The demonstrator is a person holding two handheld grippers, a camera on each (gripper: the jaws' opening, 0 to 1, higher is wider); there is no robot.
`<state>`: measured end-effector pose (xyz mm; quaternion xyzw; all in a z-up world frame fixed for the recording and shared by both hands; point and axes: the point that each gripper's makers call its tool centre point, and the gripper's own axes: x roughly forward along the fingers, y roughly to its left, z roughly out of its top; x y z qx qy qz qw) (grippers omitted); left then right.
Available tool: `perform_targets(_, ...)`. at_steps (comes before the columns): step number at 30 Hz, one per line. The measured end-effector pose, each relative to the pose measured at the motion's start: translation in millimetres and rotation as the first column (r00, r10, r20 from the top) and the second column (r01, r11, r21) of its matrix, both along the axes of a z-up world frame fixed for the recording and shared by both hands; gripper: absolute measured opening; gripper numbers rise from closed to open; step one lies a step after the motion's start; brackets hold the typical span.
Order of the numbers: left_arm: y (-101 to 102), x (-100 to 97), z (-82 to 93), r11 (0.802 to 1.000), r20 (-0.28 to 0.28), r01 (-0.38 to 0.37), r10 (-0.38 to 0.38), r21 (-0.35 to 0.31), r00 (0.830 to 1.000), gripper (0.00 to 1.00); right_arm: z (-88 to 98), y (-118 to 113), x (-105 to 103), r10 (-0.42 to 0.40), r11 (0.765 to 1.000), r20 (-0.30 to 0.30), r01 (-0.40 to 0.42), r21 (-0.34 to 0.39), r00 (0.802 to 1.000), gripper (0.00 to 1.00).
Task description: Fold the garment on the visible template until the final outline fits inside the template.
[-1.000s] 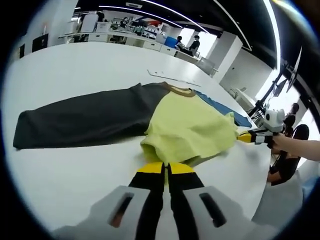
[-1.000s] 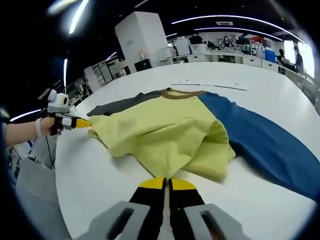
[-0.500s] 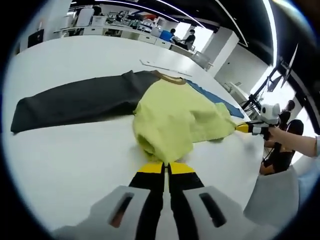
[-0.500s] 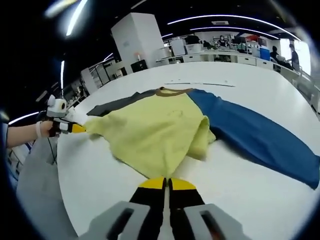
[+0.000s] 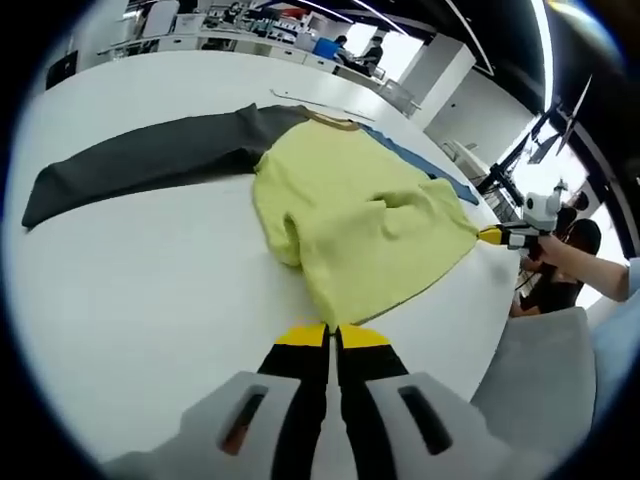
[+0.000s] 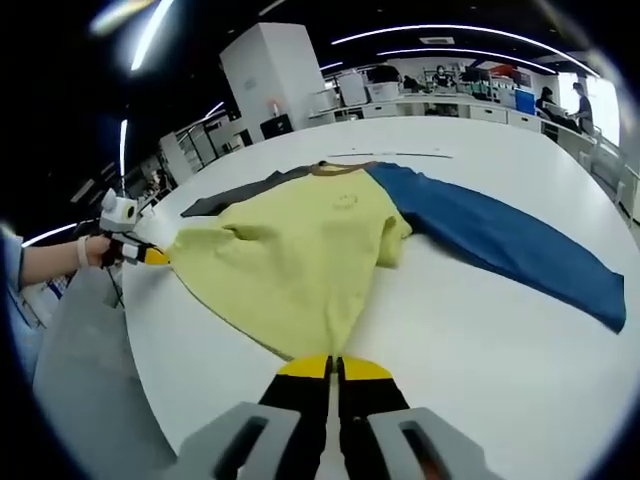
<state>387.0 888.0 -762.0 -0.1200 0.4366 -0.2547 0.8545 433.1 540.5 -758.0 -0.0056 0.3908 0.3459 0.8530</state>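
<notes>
Starting at the left of the left gripper view: the dark grey sleeve (image 5: 140, 160) lies flat and stretched along the white round table (image 5: 130, 300), the same as a second ago. Moving right, the yellow-green long-sleeved shirt body with its brown collar (image 5: 360, 215) looks far flatter than it did. A second back its hem was bunched up in a heap near the jaws; now it is drawn out toward the table edge, with only one soft roll left at its near-left side. The left gripper (image 5: 333, 338) has its yellow-tipped jaws pressed together on one hem corner. Further right, the right gripper (image 5: 493, 236) pinches the other corner, a hand behind it.

In the right gripper view the same story runs from the other side. The left gripper (image 6: 150, 256) sits far left on its corner. The yellow body (image 6: 300, 250) is spread smooth in the middle. The right gripper (image 6: 333, 368) has jaws closed on the cloth at the bottom. The blue sleeve (image 6: 500, 240) lies straight to the right.

No template outline can be made out under the shirt. My read: this pull has only flattened the garment, both sleeves remain outstretched, and the folding proper has yet to begin.
</notes>
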Motion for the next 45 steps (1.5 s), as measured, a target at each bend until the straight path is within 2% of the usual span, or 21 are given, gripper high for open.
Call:
perform_targets(6,-5,-19.1,-4.2,1.000,-0.033,0.030,-0.030,-0.005,0.999,0.00,-4.3,-3,-15,0.009,1.000,-0.009,-0.009,-0.007,1.000,0.00)
perform_targets(13,-3,-32.5,-6.1,0.999,-0.074,0.006,-0.009,-0.039,0.997,0.00,-5.7,-8,-41,0.035,0.999,-0.034,-0.036,-0.015,0.999,0.00)
perform_targets(23,-7,-47.8,-12.0,0.999,-0.102,0.023,-0.026,-0.030,0.994,0.00,-10.4,-10,-68,0.050,0.999,-0.067,-0.050,-0.011,0.997,0.00)
perform_targets(29,-8,-57.8,-7.8,0.998,-0.121,0.009,-0.016,-0.054,0.993,0.00,-12.9,-12,-75,0.067,0.997,-0.079,-0.069,-0.026,0.995,0.00)
perform_targets(35,-9,-69.8,-14.8,0.998,-0.143,-0.001,-0.008,-0.064,0.990,0.00,-13.4,-13,-78,0.077,0.996,-0.099,-0.080,-0.027,0.992,0.00)
perform_targets(37,-10,-72.1,-13.9,0.996,-0.163,-0.028,0.013,-0.089,0.987,0.00,-13.3,-14,-78,0.076,0.996,-0.105,-0.079,-0.026,0.992,0.00)
perform_targets(45,-13,-77.2,-13.7,0.994,-0.180,-0.037,0.018,-0.102,0.983,0.00,-13.5,-15,-81,0.080,0.996,-0.111,-0.085,-0.037,0.991,0.00)
